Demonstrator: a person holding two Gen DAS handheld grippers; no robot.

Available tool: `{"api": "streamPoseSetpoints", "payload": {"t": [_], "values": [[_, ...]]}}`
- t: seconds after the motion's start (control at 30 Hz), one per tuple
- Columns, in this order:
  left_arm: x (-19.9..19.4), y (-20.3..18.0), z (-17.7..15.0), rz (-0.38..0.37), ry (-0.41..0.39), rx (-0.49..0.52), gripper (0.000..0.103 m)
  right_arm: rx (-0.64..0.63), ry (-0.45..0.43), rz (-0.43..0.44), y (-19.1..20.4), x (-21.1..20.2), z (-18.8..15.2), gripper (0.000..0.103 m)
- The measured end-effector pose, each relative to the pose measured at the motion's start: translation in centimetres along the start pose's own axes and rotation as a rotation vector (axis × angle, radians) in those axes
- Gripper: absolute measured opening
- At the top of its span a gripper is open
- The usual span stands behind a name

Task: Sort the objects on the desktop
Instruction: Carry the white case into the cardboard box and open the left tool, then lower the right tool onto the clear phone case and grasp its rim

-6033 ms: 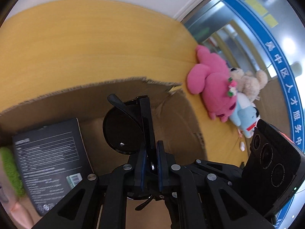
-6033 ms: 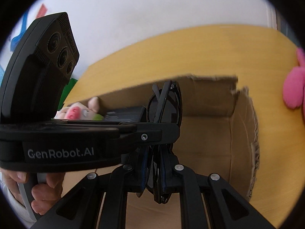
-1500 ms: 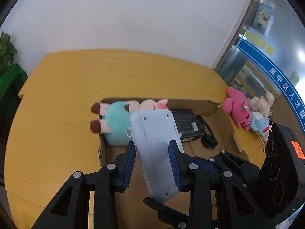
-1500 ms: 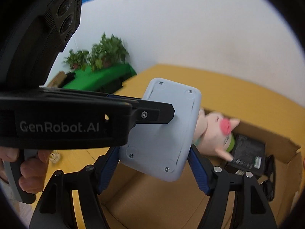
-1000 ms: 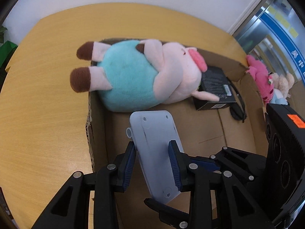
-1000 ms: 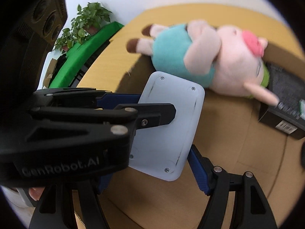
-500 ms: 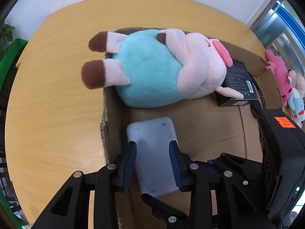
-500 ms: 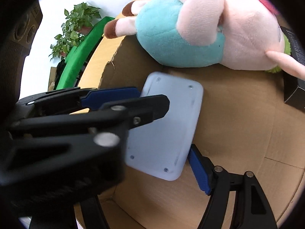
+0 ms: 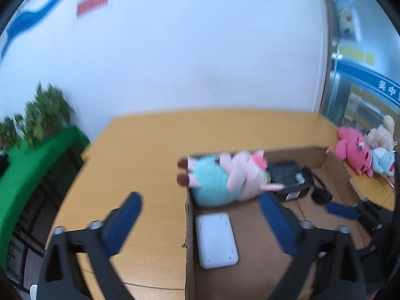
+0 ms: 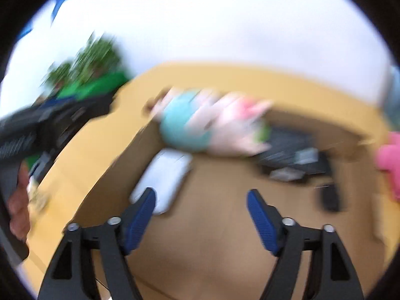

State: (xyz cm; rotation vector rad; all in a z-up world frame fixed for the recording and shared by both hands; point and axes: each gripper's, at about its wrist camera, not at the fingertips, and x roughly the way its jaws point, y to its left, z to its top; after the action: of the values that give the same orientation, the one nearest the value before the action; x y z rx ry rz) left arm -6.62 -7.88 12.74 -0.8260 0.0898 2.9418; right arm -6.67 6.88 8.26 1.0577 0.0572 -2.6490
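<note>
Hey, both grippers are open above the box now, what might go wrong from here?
The pig plush has its feet hanging over the cardboard box wall, so a passing gripper might snag it and drag it out. The white device lies flat by that wall, likely awkward to regrip. Both views are motion-blurred, and the right gripper is close to the left gripper; they may collide.

A white wall (image 9: pixel 200 50) fills the upper half of the left wrist view, with a red sign (image 9: pixel 92 3) at 11 o'clock and a blue curved stripe (image 9: pixel 27 17) beside it. Potted plants (image 9: pixel 37 122) stand at 9 o'clock above a green surface (image 9: pixel 32 165). At 3 o'clock a glass partition (image 9: pixel 360 87) carries a blue band (image 9: pixel 375 80) with white characters. The right wrist view is blurred; the plants (image 10: pixel 92 60) show at 10 o'clock.
</note>
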Motion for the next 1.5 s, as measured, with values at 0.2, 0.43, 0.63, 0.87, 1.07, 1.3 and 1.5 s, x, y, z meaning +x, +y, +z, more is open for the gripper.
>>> {"api": "streamPoseSetpoints", "payload": {"t": [0.2,0.43,0.63,0.87,1.07,1.3,1.5], "values": [[-4.6,-1.6,-1.6,-0.047,-0.058,-0.062,0.102,0.032,-0.146,-0.101,-2.1,-6.3,-2.1,0.083],[-6.8,-2.6,-4.1,-0.059,-0.036,-0.071,0.102,0.013,-0.12,-0.064,-2.0,-8.6,-5.8,0.083],[-7.2,-1.2,-8.9,-0.058,0.096,-0.055,0.102,0.035,-0.068,0.104,-0.2,-9.4,-11.3,0.083],[-6.2,2.2,-14.5,-0.048,0.251,-0.085,0.099,0.004,0.181,0.289,2.9,-4.1,-16.7,0.08],[-2.8,3.7,-19.1,-0.105,0.418,-0.134,0.081,-0.072,0.245,0.333,5.1,-1.8,-17.6,0.077],[-0.1,3.2,-20.8,-0.23,0.503,-0.168,0.071,-0.083,0.253,0.384,5.2,-2.0,-17.5,0.077],[-0.5,0.5,-20.5,-0.273,0.545,-0.132,0.064,-0.034,0.248,0.45,4.2,-2.5,-17.7,0.079]]}}
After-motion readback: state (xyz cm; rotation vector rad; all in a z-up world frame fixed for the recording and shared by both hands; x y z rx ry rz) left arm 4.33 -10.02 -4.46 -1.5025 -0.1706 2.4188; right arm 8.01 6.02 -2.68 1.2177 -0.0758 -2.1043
